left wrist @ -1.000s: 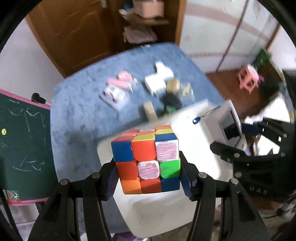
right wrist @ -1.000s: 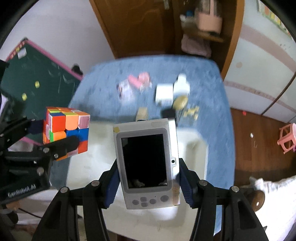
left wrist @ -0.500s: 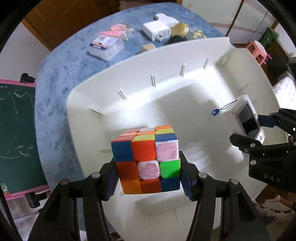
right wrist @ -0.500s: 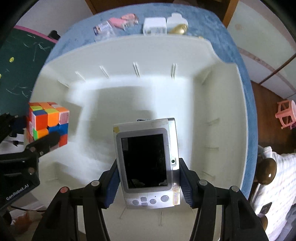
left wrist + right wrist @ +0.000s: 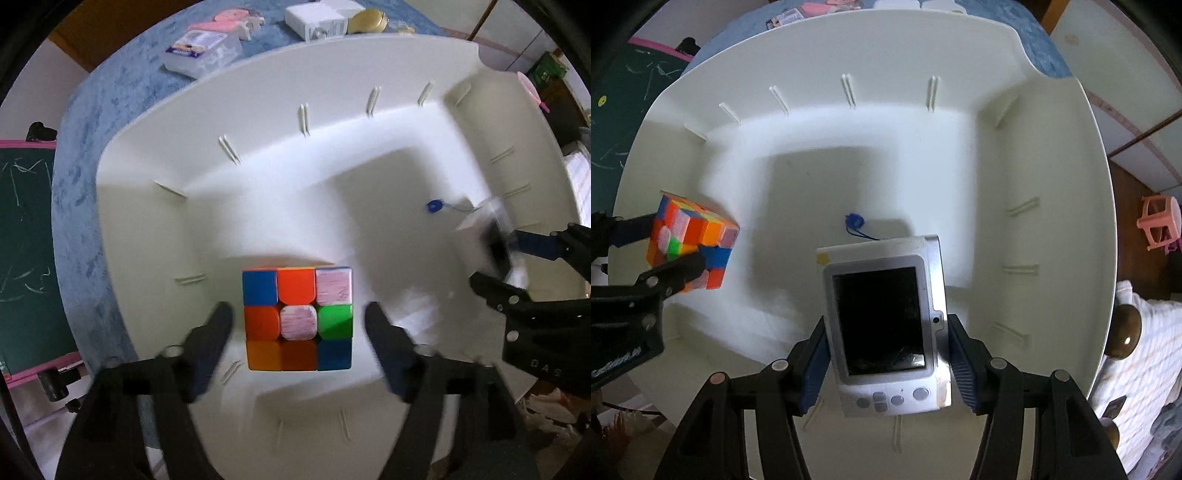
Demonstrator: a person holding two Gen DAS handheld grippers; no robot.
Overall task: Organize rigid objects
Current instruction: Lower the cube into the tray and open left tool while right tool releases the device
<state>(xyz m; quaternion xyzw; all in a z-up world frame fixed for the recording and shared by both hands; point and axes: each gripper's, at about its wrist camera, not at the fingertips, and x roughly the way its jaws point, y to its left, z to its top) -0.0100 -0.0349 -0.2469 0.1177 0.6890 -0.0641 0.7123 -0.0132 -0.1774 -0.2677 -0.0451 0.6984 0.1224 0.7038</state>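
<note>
A multicoloured puzzle cube [image 5: 297, 318] sits low inside a big white bin [image 5: 332, 122]. My left gripper [image 5: 298, 325] is open, its fingers a small gap off each side of the cube. The cube also shows in the right wrist view [image 5: 690, 243], between the left gripper's fingers. My right gripper [image 5: 886, 354] is shut on a silver digital camera [image 5: 886, 317], screen up, held down inside the bin [image 5: 886, 122]. Its blue strap toggle [image 5: 854, 221] hangs ahead. In the left wrist view the camera [image 5: 493, 236] is blurred at the right.
Beyond the bin on the blue tablecloth [image 5: 96, 122] lie a clear plastic box [image 5: 201, 55], pink items [image 5: 229, 22], a white box [image 5: 317, 18] and a gold tin [image 5: 369, 18]. A green chalkboard [image 5: 22, 258] stands at the left. A pink stool [image 5: 1160, 225] is at the right.
Both grippers have gone down into the bin. My left gripper has opened and let go of the cube, which has dropped between the fingers. My right gripper still holds the camera.
</note>
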